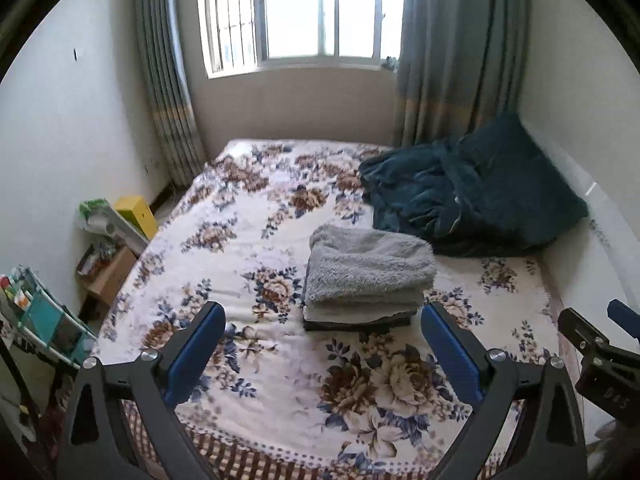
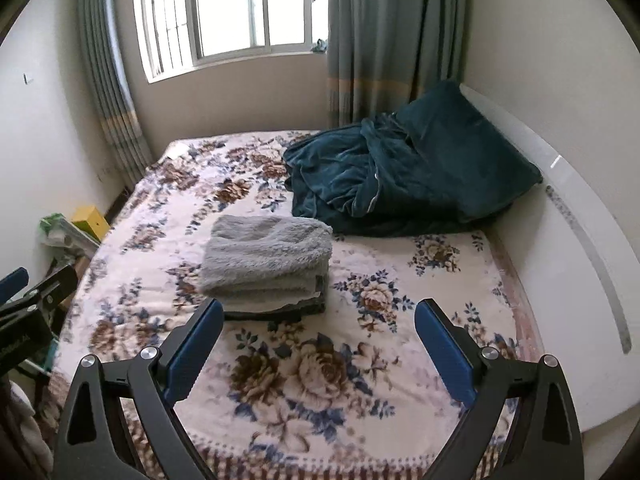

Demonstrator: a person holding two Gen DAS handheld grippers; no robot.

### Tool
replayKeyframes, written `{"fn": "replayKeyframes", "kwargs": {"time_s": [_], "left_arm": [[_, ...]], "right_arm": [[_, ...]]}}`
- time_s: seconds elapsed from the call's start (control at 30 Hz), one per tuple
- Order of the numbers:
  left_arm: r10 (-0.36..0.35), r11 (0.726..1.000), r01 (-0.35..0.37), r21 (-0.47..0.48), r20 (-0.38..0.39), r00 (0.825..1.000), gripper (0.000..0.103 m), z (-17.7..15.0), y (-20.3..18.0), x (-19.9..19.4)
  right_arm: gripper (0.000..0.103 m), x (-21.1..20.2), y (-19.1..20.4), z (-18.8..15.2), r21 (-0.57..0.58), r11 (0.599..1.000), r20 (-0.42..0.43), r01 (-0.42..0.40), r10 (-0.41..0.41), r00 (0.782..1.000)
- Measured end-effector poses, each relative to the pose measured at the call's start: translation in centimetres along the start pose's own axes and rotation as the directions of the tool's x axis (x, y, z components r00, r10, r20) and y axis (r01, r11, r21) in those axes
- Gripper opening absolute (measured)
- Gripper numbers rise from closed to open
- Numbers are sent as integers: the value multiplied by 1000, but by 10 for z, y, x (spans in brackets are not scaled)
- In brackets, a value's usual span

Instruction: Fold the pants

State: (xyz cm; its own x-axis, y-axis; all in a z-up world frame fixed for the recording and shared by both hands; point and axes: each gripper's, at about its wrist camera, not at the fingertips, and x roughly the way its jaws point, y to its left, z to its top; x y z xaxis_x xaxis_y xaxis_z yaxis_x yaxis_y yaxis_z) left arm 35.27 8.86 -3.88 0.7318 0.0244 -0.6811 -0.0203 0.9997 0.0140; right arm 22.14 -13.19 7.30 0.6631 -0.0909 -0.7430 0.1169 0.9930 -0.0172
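Note:
A stack of folded clothes lies on the flowered bed; the top piece is fluffy grey pants, folded, over a pale piece and a dark one. The stack also shows in the right wrist view. My left gripper is open and empty, held above the near part of the bed, just short of the stack. My right gripper is open and empty, at the same distance, to the right of the left one. The right gripper's side shows at the edge of the left wrist view.
The bed has a flowered cover. A crumpled dark teal blanket and pillow lie at its far right by the white headboard. Boxes and a shelf stand on the floor at left. Window and curtains are behind.

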Motion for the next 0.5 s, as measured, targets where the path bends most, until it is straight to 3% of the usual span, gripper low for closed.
{"fn": "replayKeyframes", "kwargs": {"time_s": [0.13, 0.3, 0.5], "left_arm": [[-1, 999, -2, 42, 75, 997, 100, -13, -1, -63], [0, 999, -4, 35, 117, 993, 100, -28, 5, -114], [5, 1000, -7, 17, 127, 992, 100, -43, 4, -147]], "right_arm": [[98, -77, 6, -20, 4, 1000, 68, 13, -13, 998], [98, -156, 7, -42, 19, 999, 125, 36, -38, 991], [98, -208, 1, -62, 29, 1000, 138, -5, 1, 990]]}}
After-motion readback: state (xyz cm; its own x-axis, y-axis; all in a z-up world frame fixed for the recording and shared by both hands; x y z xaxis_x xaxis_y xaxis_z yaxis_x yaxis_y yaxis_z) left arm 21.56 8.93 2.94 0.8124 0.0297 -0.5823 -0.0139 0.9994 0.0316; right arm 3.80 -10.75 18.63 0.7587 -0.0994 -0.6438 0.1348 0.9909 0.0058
